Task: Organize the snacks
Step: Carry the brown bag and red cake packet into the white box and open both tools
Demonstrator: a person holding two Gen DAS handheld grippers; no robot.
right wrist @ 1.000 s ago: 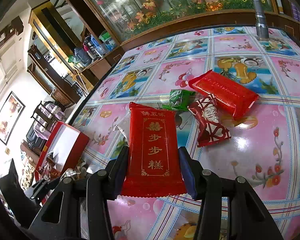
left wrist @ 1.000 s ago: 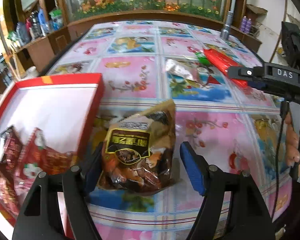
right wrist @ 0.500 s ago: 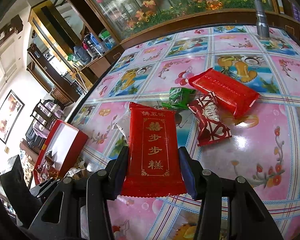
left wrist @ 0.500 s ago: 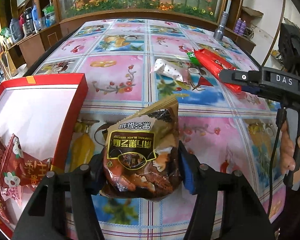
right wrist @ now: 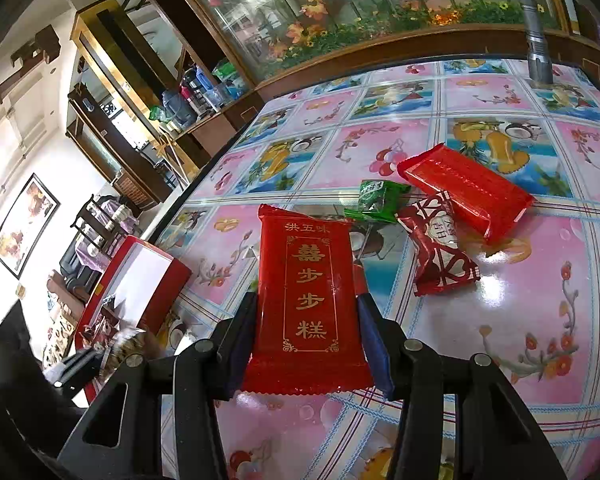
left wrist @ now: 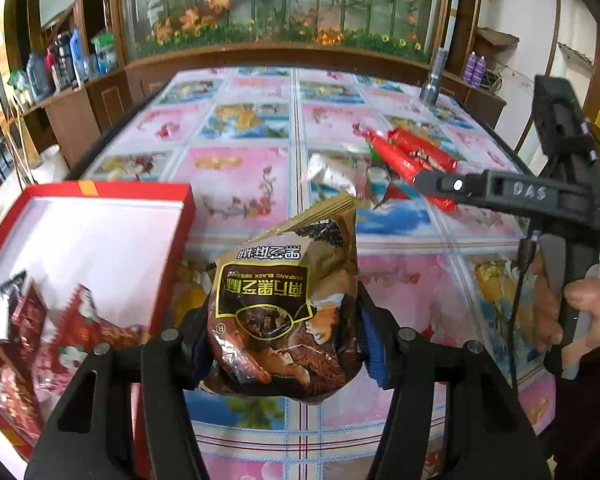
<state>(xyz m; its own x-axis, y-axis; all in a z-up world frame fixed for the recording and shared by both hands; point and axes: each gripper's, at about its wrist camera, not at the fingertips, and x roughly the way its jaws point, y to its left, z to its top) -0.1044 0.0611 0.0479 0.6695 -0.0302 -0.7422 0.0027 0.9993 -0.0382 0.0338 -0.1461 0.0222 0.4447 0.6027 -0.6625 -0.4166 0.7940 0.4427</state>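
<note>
My left gripper (left wrist: 286,340) is shut on a brown sesame snack bag (left wrist: 286,308) and holds it above the table, just right of the red box (left wrist: 100,240), which holds several red snack packets (left wrist: 52,336). My right gripper (right wrist: 306,340) is shut on a red cake packet with gold lettering (right wrist: 306,296), held above the table. It shows in the left wrist view as a black tool (left wrist: 500,192) at right. Loose on the table lie a second red packet (right wrist: 466,196), a red-and-white packet (right wrist: 440,252) and a green packet (right wrist: 376,200).
A silver packet (left wrist: 332,176) lies mid-table. A metal flashlight (right wrist: 536,40) stands at the far right edge. The red box also shows at left in the right wrist view (right wrist: 140,276). Wooden cabinets and a planter ring the flowered table (left wrist: 240,128).
My left gripper has shut on the brown bag and lifted it off the table. The right gripper still holds the red packet, nearly unmoved.
</note>
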